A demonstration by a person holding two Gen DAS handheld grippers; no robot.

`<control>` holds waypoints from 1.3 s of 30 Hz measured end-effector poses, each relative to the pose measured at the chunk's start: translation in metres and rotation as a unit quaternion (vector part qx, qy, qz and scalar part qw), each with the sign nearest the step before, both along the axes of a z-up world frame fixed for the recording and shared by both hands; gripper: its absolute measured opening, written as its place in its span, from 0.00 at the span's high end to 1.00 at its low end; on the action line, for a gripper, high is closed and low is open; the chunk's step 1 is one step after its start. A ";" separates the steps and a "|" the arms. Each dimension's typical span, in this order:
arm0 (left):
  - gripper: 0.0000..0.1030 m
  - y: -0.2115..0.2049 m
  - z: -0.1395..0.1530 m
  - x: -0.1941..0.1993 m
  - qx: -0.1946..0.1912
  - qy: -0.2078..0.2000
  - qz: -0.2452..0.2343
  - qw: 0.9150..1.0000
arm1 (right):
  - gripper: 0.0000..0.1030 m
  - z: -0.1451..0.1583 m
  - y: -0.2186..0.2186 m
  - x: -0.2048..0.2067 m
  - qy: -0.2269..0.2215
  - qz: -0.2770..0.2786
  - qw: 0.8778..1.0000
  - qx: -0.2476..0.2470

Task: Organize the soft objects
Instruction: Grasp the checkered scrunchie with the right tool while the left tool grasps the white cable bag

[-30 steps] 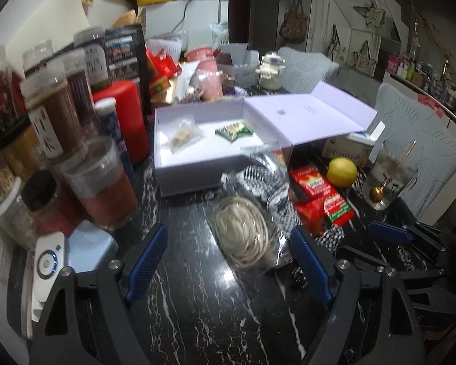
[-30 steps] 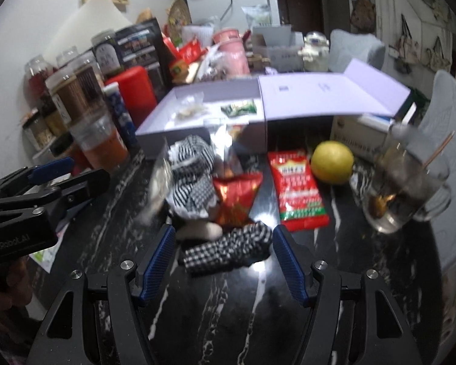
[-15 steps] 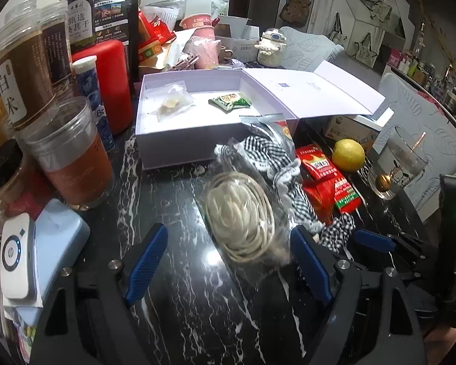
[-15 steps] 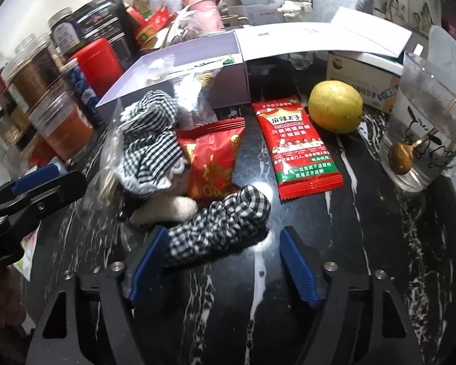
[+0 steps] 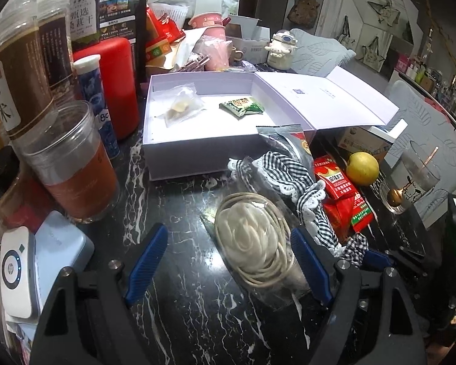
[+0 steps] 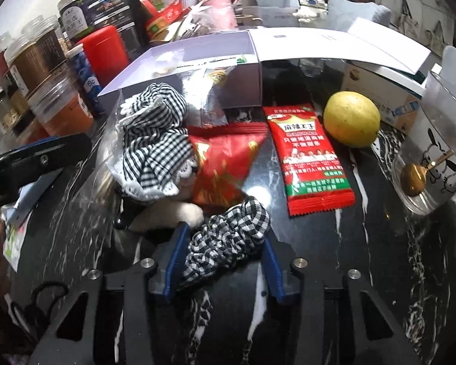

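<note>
Checked cloth scrunchie point(image 6: 228, 243) lies on the near worktop point(image 6: 380, 258), pinched by your right hand-held gripper point(image 6: 222, 258), while your left hand-held gripper point(image 5: 228, 258) gapes over the bagged cord point(image 5: 252, 243); lift carelessly and the red snack packet point(image 6: 225, 164) touching it may drag.
</note>
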State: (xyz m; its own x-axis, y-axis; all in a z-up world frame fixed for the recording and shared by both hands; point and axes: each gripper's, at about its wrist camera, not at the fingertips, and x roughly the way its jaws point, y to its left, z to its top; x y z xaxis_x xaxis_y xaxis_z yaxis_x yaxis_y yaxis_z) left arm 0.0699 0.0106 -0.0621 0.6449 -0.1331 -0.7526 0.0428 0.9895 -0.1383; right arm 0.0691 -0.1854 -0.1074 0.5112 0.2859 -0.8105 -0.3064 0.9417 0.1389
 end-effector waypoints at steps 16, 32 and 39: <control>0.19 -0.005 -0.025 0.029 -0.005 0.040 0.025 0.999 | 0.62 0.003 -0.038 -0.010 0.008 -0.030 1.000 0.002; 0.19 0.011 -0.053 0.032 0.023 0.088 0.049 0.995 | 0.59 0.002 -0.030 -0.009 0.003 -0.020 1.000 -0.011; 0.19 0.005 -0.052 0.036 0.040 0.080 0.040 0.995 | 0.45 -0.001 -0.018 -0.014 0.002 -0.015 1.000 -0.019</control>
State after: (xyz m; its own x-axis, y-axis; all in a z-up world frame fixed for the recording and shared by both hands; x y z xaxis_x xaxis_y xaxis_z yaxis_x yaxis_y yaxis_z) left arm 0.1058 0.0156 -0.1136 0.5217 -0.0217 -0.8529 -0.0521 0.9970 -0.0572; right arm 0.0554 -0.2032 -0.1086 0.5159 0.2388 -0.8227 -0.2777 0.9551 0.1031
